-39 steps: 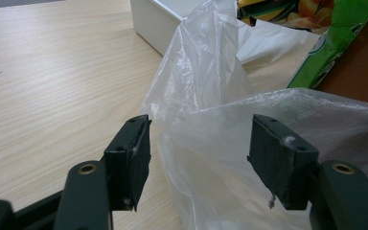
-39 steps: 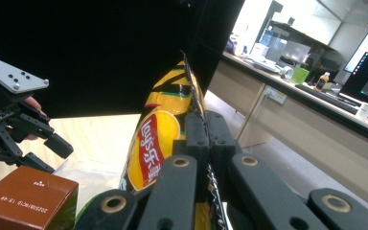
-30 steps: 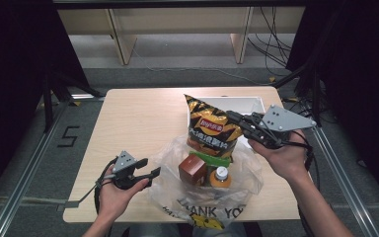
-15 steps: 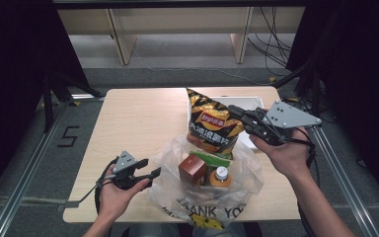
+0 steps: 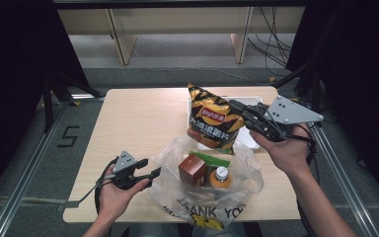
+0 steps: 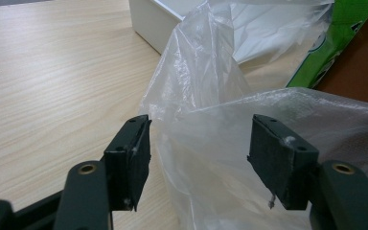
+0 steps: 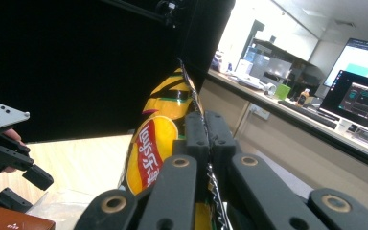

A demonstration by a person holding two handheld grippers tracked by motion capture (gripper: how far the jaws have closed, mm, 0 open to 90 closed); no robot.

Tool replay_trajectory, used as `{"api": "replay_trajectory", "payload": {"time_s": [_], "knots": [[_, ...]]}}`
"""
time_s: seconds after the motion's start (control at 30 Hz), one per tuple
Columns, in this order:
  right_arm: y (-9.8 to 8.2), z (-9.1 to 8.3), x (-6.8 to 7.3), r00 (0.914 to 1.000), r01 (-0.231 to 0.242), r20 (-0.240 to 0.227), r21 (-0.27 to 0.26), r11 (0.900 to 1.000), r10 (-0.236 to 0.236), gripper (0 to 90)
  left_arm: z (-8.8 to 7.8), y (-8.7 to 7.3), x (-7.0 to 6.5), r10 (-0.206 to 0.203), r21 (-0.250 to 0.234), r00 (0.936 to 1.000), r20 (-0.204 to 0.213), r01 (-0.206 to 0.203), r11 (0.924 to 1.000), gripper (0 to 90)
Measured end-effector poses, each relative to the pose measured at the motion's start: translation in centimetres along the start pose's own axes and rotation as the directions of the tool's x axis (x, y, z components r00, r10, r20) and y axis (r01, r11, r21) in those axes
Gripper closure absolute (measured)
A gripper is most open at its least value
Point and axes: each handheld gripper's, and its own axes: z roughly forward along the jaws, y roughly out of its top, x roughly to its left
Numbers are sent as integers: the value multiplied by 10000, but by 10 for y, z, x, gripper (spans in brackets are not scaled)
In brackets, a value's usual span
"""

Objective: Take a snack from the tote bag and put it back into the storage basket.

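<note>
High view: chip bag (image 5: 212, 123) is pinched at its right edge by the right gripper (image 5: 241, 109) and held upright over the far rim of the plastic bag (image 5: 205, 197); lowering is best done straight, clear of the brown box (image 5: 192, 169) and bottle (image 5: 220, 177). The wooden table (image 5: 138, 118) is set among dark curtains. Left gripper view: left gripper (image 6: 199, 148) is spread around the bag's film, pads apart. Right gripper view: jaws are pressed together on the crimped seam; monitors are seen beyond.

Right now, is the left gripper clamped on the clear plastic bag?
No: the left gripper stands open, clear plastic bag film loose between its pads.
</note>
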Motion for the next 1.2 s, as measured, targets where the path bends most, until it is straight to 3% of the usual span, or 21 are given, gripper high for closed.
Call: {"api": "replay_trajectory", "payload": {"time_s": [0.1, 0.13, 0.17, 0.2, 0.23, 0.27, 0.3, 0.4, 0.43, 0.63, 0.73, 0.83, 0.87, 0.93, 1.2], "knots": [[2, -1, -1, 9998, -152, 104, -48, 9999, 153, 900, 0, 0, 0, 96, 16, 10000, -5, -96, 10000, 393], [3, -1, -5, 9994, 328, 105, -171, 9993, -327, 900, 0, 0, 0, 104, 20, 9999, -15, -104, 9999, 393], [4, -1, -4, 9996, 212, 189, -166, 9996, -209, 900, 0, 0, 0, 104, 22, 9999, -8, -104, 9999, 393], [5, -1, -6, 9986, 453, 294, -293, 9985, -444, 900, 0, 0, 0, 103, 19, 9999, -2, -103, 9999, 393], [5, -2, -3, 9999, -137, 95, -122, 9998, 138, 900, 0, 0, 0, 111, 20, 9999, -3, -111, 9999, 393], [6, -2, -4, 9998, 44, 210, -214, 9998, -39, 900, 0, 0, 0, 111, 16, 9999, -1, -111, 9999, 393], [7, -2, -3, 9994, -214, 256, -174, 9996, 218, 900, 0, 0, 0, 112, 17, 9999, 0, -112, 9999, 393], [9, -3, -4, 9999, -86, 123, -312, 9995, 90, 900, 0, 0, 0, 125, 24, 9999, 4, -125, 9999, 393], [10, -2, -3, 9997, -243, 30, -339, 9991, 244, 900, 0, 0, 0, 125, 28, 9999, 2, -125, 9999, 393], [11, 1, -2, 9999, -67, 95, -496, 9987, 72, 900, 0, 0, 0, 131, 34, 9999, 4, -131, 9999, 393], [13, 1, -1, 9997, -232, -35, -547, 9982, 231, 900, 0, 0, 0, 119, 29, 9999, 9, -119, 9999, 393], [16, 1, -2, 9999, -32, 103, -675, 9977, 39, 900, 0, 0, 0, 120, 20, 9999, 11, -120, 9999, 393], [16, 0, -1, 9996, -254, 84, -620, 9978, 260, 900, 0, 0, 0, 124, 23, 9999, 12, -124, 9999, 393], [17, 0, -4, 9999, -2, 142, -691, 9976, 12, 900, 0, 0, 0, 124, 19, 9999, 8, -124, 9999, 393], [16, -2, -9, 9992, -139, 368, -622, 9980, 162, 900, -1, 0, 0, 23, 22, 10000, 23, -23, 10000, 392]]}}
